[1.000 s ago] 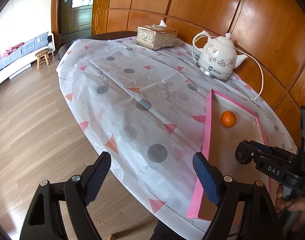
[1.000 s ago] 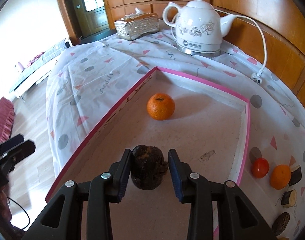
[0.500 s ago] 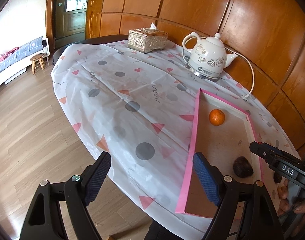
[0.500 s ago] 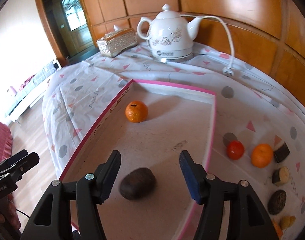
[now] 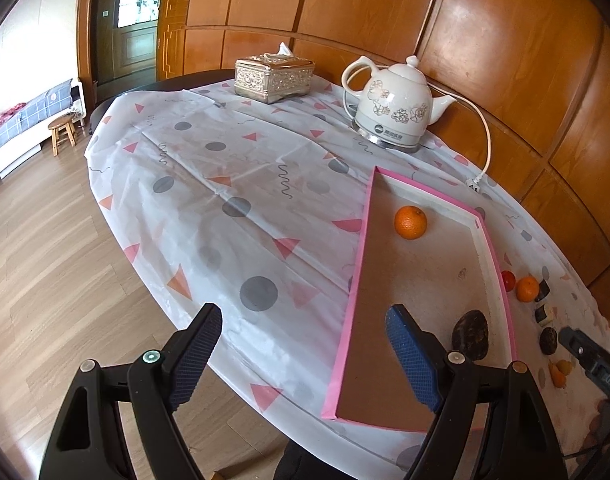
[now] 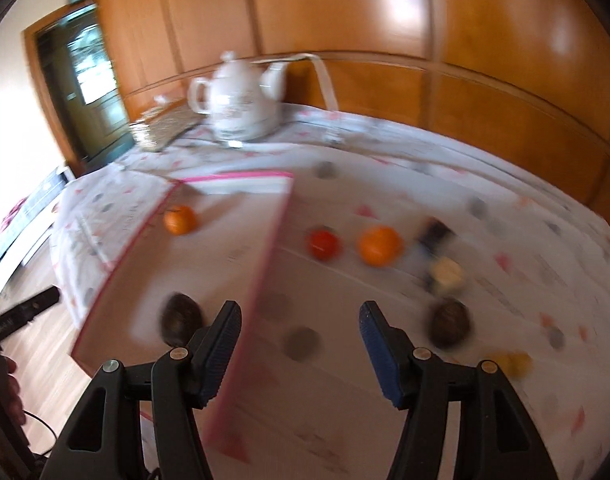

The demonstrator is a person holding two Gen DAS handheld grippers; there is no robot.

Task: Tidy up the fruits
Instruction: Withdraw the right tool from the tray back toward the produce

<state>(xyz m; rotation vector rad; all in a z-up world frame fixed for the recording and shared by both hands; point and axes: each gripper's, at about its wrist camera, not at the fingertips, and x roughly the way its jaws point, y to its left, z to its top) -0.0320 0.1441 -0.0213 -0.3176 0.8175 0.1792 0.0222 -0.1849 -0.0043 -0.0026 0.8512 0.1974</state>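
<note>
Right wrist view: your worktop [image 6: 445,360] carries the pink-rimmed tray [image 6: 265,248], which holds one orange [image 6: 179,219] and a dark fruit [image 6: 181,317]. Loose fruit lies to the tray's right: another orange [image 6: 379,246], a red one [image 6: 324,243], a dark round one [image 6: 450,322]. Your right gripper [image 6: 299,350] hangs empty, half open, over bare cloth between tray and pile, so it is the nearer one; the dark round fruit sits just beyond its right finger. Your left gripper [image 5: 305,356] stands wide, empty, at the tray's left rim.
</note>
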